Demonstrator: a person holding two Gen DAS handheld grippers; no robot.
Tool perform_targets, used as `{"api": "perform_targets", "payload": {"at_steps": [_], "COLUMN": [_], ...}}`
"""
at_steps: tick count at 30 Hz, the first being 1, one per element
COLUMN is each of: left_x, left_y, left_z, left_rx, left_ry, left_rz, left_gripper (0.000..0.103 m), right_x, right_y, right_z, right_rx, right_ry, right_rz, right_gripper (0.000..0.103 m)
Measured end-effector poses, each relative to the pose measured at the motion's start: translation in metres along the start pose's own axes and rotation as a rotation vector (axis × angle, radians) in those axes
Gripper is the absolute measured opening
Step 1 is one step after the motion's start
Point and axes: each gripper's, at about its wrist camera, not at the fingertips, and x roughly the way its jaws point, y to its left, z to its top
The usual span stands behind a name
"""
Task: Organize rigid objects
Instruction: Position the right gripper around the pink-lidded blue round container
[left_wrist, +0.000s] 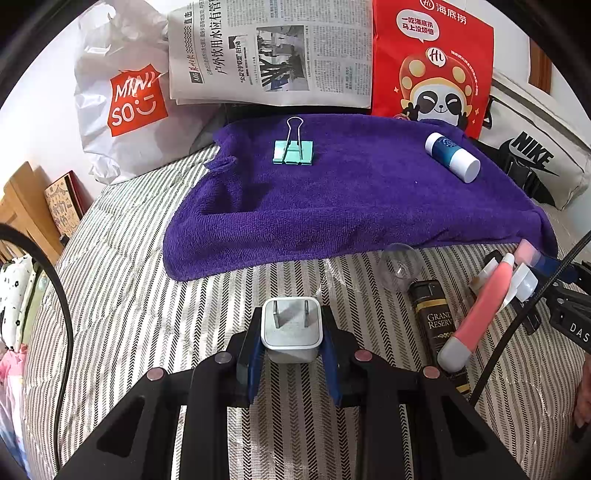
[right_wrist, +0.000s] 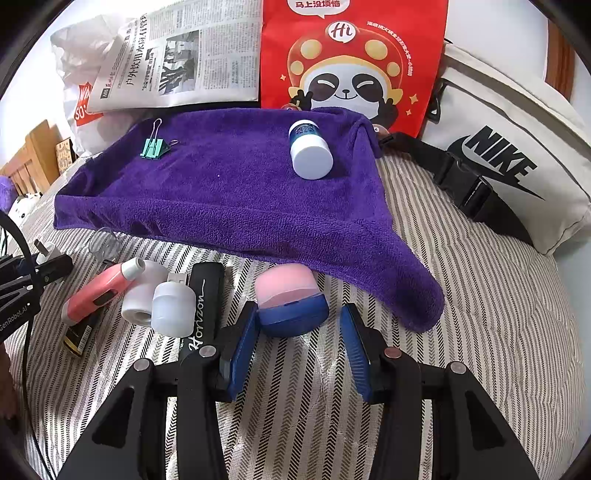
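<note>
My left gripper (left_wrist: 291, 319) is shut on a white two-pin charger plug (left_wrist: 291, 328), held just above the striped bedspread (left_wrist: 147, 295). On the purple towel (left_wrist: 351, 206) lie a teal binder clip (left_wrist: 293, 149) and a blue-and-white bottle (left_wrist: 452, 157). In the right wrist view my right gripper (right_wrist: 299, 310) stands open. A pink-and-blue round case (right_wrist: 291, 306) rests on the bedspread between its fingertips, close to the left pad (right_wrist: 240, 343), with a gap to the right pad. The binder clip (right_wrist: 153, 147) and the bottle (right_wrist: 310, 151) also show there on the towel (right_wrist: 229, 199).
Left of the right gripper lie a pink pen-shaped device (right_wrist: 98, 291), a white tape roll (right_wrist: 142, 295), a small white bottle (right_wrist: 171, 312), a black Horizon box (right_wrist: 205, 302) and a clear dome (right_wrist: 105, 243). Behind the towel stand a newspaper (left_wrist: 269, 51), a red panda bag (left_wrist: 432, 62), a Miniso bag (left_wrist: 125, 99) and a Nike pouch (right_wrist: 517, 155).
</note>
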Motion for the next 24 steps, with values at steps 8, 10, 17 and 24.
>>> {"api": "perform_targets", "payload": {"at_steps": [8,10,17,24], "left_x": [0.0003,-0.0003,-0.0003,-0.0003], "left_y": [-0.0002,-0.001,-0.0012,-0.0022], "left_z": [0.0006,-0.0001,0.0003,-0.0001], "left_rx": [0.004,0.007,0.008,0.011], "left_ry": [-0.001,-0.002,-0.002,-0.003], "left_rz": [0.006,0.009,0.011,0.015], "left_gripper": [0.027,0.027,0.027,0.027], "right_x": [0.0,0.0,0.0002,0.0002], "right_y": [-0.0002,-0.0002,-0.0002,-0.0002], "right_z": [0.0,0.0,0.0,0.0], "right_rx": [0.0,0.0,0.002,0.003], "right_ry": [0.0,0.0,0.0,0.0], "right_rz": [0.0,0.001,0.002,0.003], "right_gripper": [0.046,0.046,0.046,0.046]}}
